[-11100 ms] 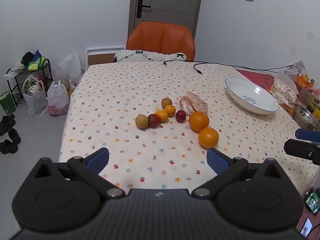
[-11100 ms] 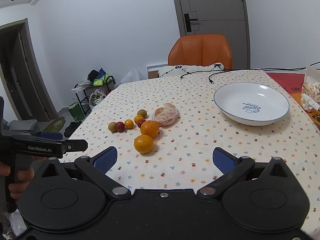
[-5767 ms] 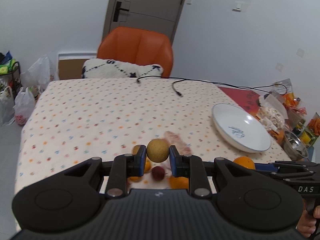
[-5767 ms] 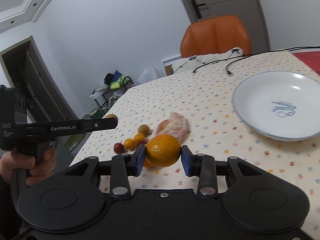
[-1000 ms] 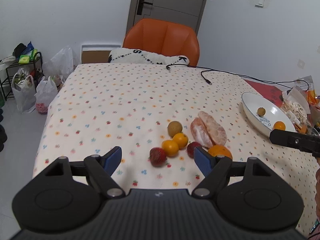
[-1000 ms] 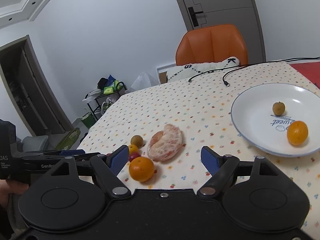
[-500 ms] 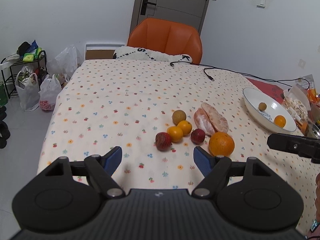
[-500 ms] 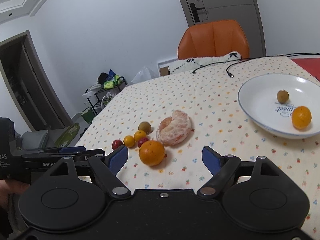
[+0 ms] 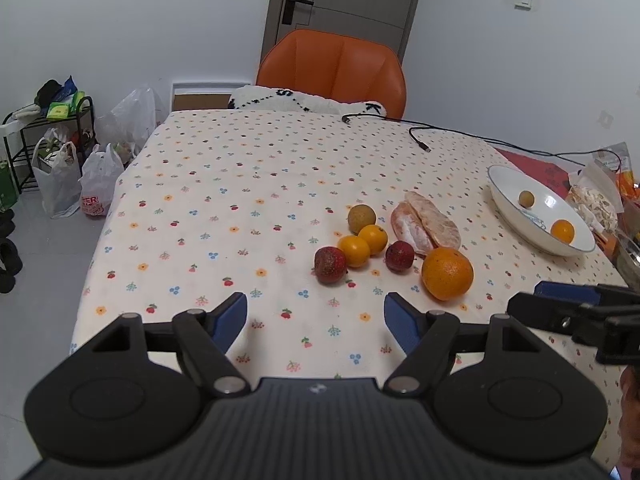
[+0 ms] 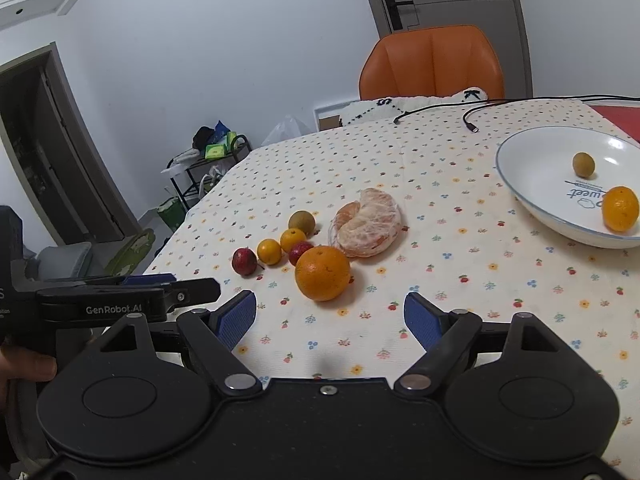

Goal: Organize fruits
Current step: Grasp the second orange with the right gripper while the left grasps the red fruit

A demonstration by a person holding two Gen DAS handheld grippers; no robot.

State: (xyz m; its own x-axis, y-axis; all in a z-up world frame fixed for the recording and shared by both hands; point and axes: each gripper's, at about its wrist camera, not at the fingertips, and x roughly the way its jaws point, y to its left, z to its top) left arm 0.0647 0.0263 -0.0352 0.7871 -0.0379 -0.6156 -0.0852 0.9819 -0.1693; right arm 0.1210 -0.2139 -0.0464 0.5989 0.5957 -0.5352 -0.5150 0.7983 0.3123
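Observation:
On the flowered tablecloth lie a big orange (image 9: 447,273) (image 10: 322,272), a peeled pomelo (image 9: 426,229) (image 10: 367,228), two small oranges (image 9: 353,251) (image 10: 269,251), two dark red fruits (image 9: 330,265) (image 10: 244,261) and a brown round fruit (image 9: 361,218) (image 10: 301,220). The white plate (image 9: 508,201) (image 10: 532,200) at the right holds a small brown fruit (image 10: 583,164) and an orange (image 10: 620,207). My left gripper (image 9: 315,321) is open, just short of the dark red fruit. My right gripper (image 10: 331,318) is open, just short of the big orange. Both are empty.
An orange chair (image 9: 332,68) with a white cushion stands at the far edge. A black cable (image 9: 420,136) lies across the far right of the table. Snack packets (image 9: 596,204) crowd the right edge. Bags and a rack (image 9: 48,152) stand on the floor at left.
Both grippers have drawn back and dropped a little toward the fruit cluster over the last second, staying open. Earlier each carried a fruit; those now lie in the plate.

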